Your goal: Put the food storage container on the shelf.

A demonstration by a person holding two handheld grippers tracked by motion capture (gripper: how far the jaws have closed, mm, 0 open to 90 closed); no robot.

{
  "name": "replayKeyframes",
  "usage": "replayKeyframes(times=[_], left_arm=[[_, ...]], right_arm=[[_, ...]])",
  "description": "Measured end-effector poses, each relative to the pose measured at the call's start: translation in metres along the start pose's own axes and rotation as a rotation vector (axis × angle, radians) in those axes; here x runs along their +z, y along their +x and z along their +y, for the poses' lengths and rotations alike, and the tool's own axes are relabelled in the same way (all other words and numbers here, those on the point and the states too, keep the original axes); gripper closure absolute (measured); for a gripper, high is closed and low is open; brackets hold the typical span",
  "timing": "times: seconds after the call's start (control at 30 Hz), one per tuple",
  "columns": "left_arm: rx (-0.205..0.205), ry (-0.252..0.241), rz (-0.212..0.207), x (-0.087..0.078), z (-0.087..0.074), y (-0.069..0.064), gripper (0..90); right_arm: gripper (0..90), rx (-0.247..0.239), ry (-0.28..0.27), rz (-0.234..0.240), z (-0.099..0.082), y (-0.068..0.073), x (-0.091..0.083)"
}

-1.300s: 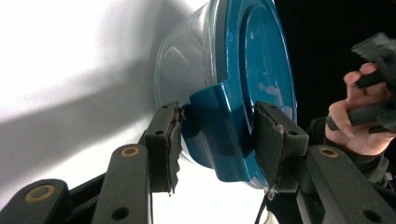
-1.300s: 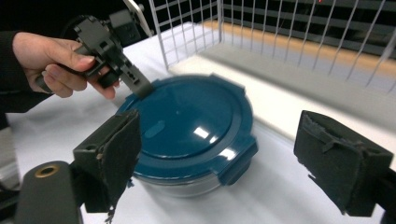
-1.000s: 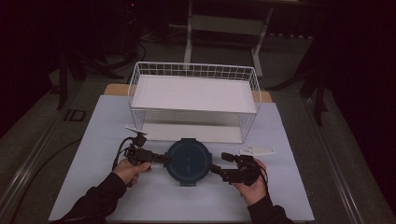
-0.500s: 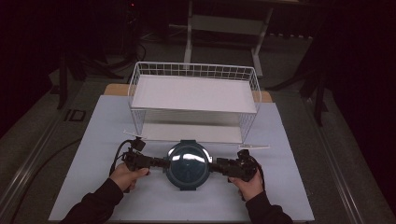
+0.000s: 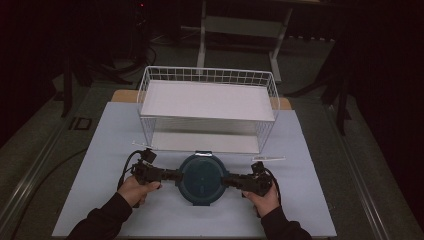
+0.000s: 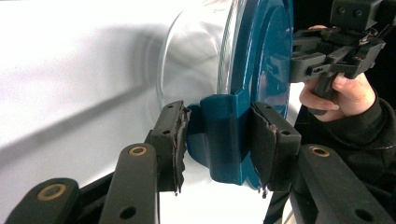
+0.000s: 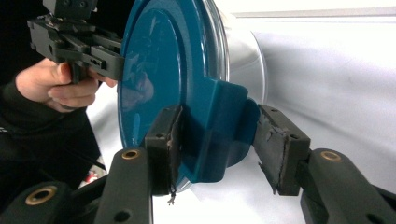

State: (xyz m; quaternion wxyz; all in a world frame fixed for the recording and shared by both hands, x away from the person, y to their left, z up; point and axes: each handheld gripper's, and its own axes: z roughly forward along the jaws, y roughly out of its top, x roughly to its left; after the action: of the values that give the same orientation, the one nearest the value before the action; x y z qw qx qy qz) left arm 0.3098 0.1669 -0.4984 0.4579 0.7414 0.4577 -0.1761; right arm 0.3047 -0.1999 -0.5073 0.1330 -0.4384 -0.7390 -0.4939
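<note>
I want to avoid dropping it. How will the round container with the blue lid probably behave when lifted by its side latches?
The container looks rigid. Its clear glass-like bowl suggests weight and fragility. The lid latches look smooth and may unclip, so it could slip from the tongs.

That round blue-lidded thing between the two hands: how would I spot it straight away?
Start at the white wire basket on the pale table. Just in front of it sits a round clear container with a dark teal lid, side tabs sticking out left and right. It is the only round, coloured thing there.
</note>
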Motion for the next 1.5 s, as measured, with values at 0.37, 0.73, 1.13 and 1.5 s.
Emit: replayKeyframes(times=[0.37,0.73,1.13,1.5], left_arm=[[0.009,-0.031,0.026,0.0,-0.008,-0.004,56.8],[0.017,-0.052,0.053,0.0,-0.012,-0.012,57.0],[0.098,-0.113,0.047,-0.004,0.009,-0.025,57.0],[0.16,-0.179,0.068,-0.005,0.033,-0.029,56.9]], right_arm=[[54.4,0.034,-0.012,0.027,-0.005,0.003,0.0],[55.4,0.066,-0.022,0.024,-0.006,0.004,-0.002],[55.4,-0.002,-0.085,0.004,0.015,0.011,-0.019],[55.4,-0.058,-0.119,-0.005,0.045,0.009,-0.026]])
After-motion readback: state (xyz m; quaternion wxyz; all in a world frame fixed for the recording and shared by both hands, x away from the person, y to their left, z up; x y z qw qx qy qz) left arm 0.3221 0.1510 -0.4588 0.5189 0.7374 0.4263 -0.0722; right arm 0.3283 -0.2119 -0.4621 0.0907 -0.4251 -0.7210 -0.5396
